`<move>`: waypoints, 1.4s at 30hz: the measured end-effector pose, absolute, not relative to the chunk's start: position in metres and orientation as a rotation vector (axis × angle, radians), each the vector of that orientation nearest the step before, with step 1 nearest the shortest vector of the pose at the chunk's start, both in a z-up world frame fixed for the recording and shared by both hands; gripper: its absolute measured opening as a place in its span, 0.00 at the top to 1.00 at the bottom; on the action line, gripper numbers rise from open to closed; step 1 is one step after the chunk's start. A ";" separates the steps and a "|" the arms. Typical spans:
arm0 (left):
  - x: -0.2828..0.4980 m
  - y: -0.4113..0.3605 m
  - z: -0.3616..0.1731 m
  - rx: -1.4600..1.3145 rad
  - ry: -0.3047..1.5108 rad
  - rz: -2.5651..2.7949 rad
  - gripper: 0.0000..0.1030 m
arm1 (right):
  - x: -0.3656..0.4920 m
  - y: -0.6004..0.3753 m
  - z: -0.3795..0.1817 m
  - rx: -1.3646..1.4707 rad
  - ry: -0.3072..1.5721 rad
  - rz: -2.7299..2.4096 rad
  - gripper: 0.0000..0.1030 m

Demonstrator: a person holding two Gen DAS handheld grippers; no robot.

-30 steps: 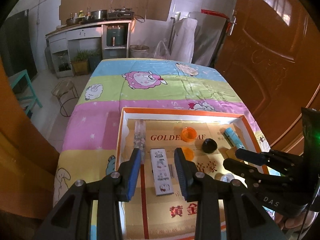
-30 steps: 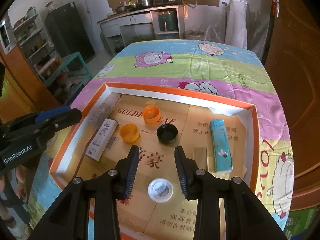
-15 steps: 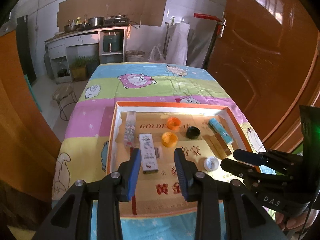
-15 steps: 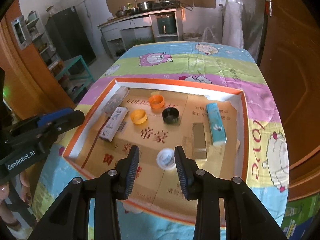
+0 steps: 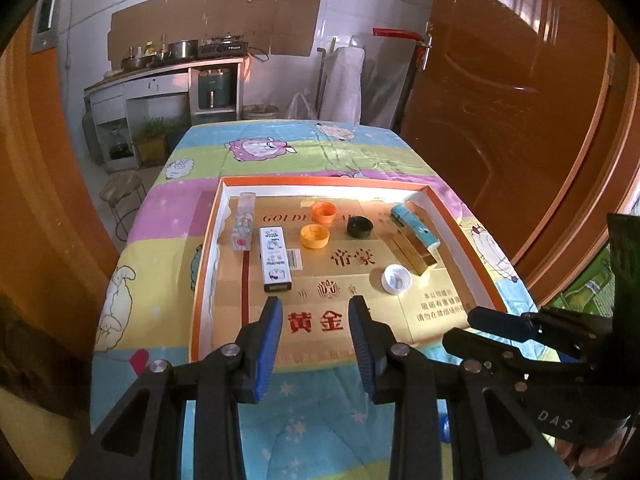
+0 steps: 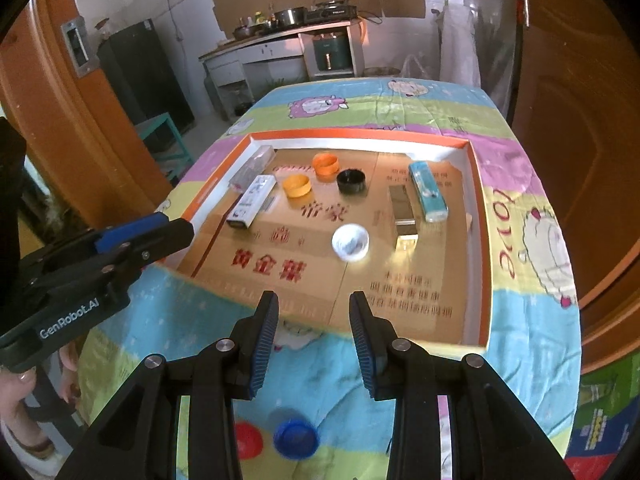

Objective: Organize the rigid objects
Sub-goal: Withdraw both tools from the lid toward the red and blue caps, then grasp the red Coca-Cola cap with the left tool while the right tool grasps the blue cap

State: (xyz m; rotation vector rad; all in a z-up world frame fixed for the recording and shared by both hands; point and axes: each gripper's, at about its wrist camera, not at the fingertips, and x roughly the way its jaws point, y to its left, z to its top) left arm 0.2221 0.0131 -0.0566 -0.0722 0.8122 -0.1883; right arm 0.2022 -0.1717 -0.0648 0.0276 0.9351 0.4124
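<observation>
A shallow orange-rimmed tray (image 5: 208, 248) (image 6: 484, 280) lies on the cartoon tablecloth. In it are a clear box (image 5: 244, 222), a white slim box (image 5: 274, 259) (image 6: 252, 200), two orange caps (image 5: 315, 237) (image 6: 326, 165), a black cap (image 5: 359, 227) (image 6: 351, 181), a white cap (image 5: 396, 278) (image 6: 350, 242), a gold box (image 5: 414, 250) (image 6: 403, 212) and a teal box (image 5: 415, 231) (image 6: 428, 191). My left gripper (image 5: 314, 312) (image 6: 160, 228) hovers open over the tray's near edge, holding nothing. My right gripper (image 6: 314, 308) (image 5: 480, 324) is open and empty, nearer than the tray.
A blue cap (image 6: 296, 438) and a red cap (image 6: 248, 440) lie on the tablecloth in front of the tray, under my right gripper. A brown door (image 5: 520, 120) stands to the right. A kitchen counter (image 5: 160, 76) is beyond the table. A stool (image 5: 122, 188) stands left.
Both grippers have drawn back from over the tray toward the table's near edge. The tray's objects look smaller, and the blue and red caps have come into the right wrist view.
</observation>
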 end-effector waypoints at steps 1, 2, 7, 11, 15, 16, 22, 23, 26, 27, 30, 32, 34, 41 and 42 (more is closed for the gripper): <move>0.219 0.013 -0.057 -0.071 0.806 -0.188 0.67 | 0.198 -0.173 -0.066 0.033 0.933 0.411 0.63; 0.215 0.012 -0.057 -0.070 0.801 -0.188 0.67 | 0.194 -0.173 -0.066 0.036 0.932 0.410 0.63; 0.197 0.009 -0.059 -0.065 0.768 -0.190 0.67 | 0.179 -0.175 -0.074 0.049 0.939 0.403 0.63; 0.186 0.003 -0.064 -0.054 0.770 -0.200 0.67 | 0.165 -0.175 -0.080 0.054 0.939 0.400 0.63; 0.175 0.001 -0.074 -0.063 0.778 -0.208 0.67 | 0.151 -0.174 -0.084 0.058 0.934 0.409 0.63; 0.171 0.001 -0.077 -0.064 0.779 -0.209 0.67 | 0.147 -0.174 -0.086 0.056 0.932 0.412 0.63; 0.156 -0.001 -0.090 -0.062 0.789 -0.212 0.67 | 0.130 -0.169 -0.097 0.019 0.929 0.404 0.63; 0.154 -0.002 -0.092 -0.061 0.791 -0.212 0.67 | 0.128 -0.168 -0.099 0.013 0.928 0.404 0.63; 0.150 -0.002 -0.095 -0.060 0.792 -0.218 0.67 | 0.125 -0.165 -0.102 0.000 0.929 0.404 0.63; 0.149 -0.002 -0.096 -0.059 0.792 -0.218 0.67 | 0.124 -0.165 -0.104 -0.006 0.930 0.402 0.63; 0.145 -0.002 -0.097 -0.058 0.787 -0.224 0.67 | 0.122 -0.163 -0.107 -0.020 0.927 0.391 0.63; 0.143 -0.002 -0.098 -0.057 0.784 -0.229 0.67 | 0.123 -0.162 -0.109 -0.028 0.929 0.386 0.63; 0.141 -0.003 -0.098 -0.058 0.780 -0.239 0.67 | 0.123 -0.162 -0.111 -0.034 0.930 0.381 0.63; 0.136 -0.009 -0.102 -0.045 0.780 -0.264 0.67 | 0.123 -0.162 -0.116 -0.049 0.928 0.372 0.63; 0.136 -0.010 -0.103 -0.046 0.783 -0.267 0.67 | 0.123 -0.162 -0.116 -0.053 0.929 0.368 0.63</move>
